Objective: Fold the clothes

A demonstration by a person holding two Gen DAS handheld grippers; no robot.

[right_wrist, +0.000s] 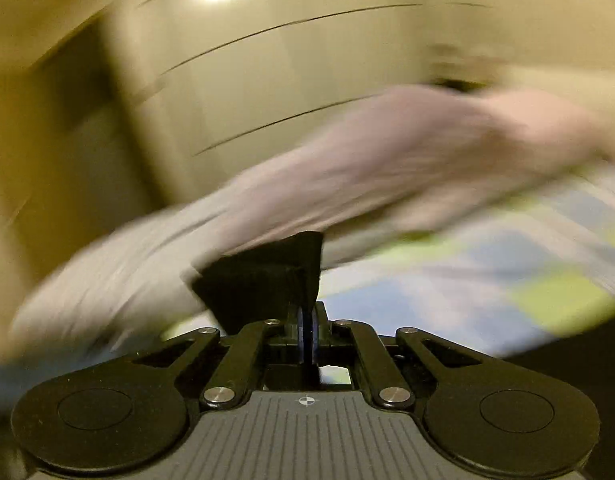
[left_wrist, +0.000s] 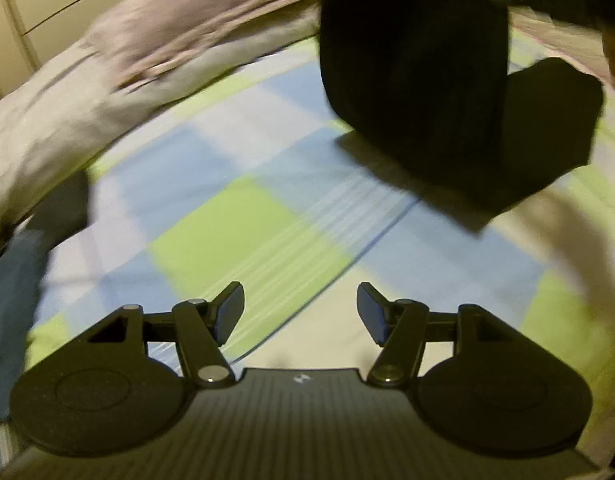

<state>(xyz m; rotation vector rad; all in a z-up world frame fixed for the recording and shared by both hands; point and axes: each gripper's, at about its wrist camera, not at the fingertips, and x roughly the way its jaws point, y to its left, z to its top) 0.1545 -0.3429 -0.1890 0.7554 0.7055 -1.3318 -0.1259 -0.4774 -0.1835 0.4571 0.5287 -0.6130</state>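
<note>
A black garment [left_wrist: 419, 76] hangs in the air at the upper right of the left wrist view, its lower end touching the checked bed sheet [left_wrist: 235, 208]. My left gripper [left_wrist: 300, 312] is open and empty above the sheet, well short of the garment. My right gripper [right_wrist: 307, 330] is shut on an edge of the black garment [right_wrist: 263, 280], which bunches just ahead of the closed pads. Both views are motion-blurred.
A rumpled pink-grey duvet [left_wrist: 119, 76] lies along the far side of the bed, also in the right wrist view [right_wrist: 387, 168]. A cream wardrobe [right_wrist: 267, 60] stands behind it. Blue fabric [left_wrist: 11, 300] lies at the left edge.
</note>
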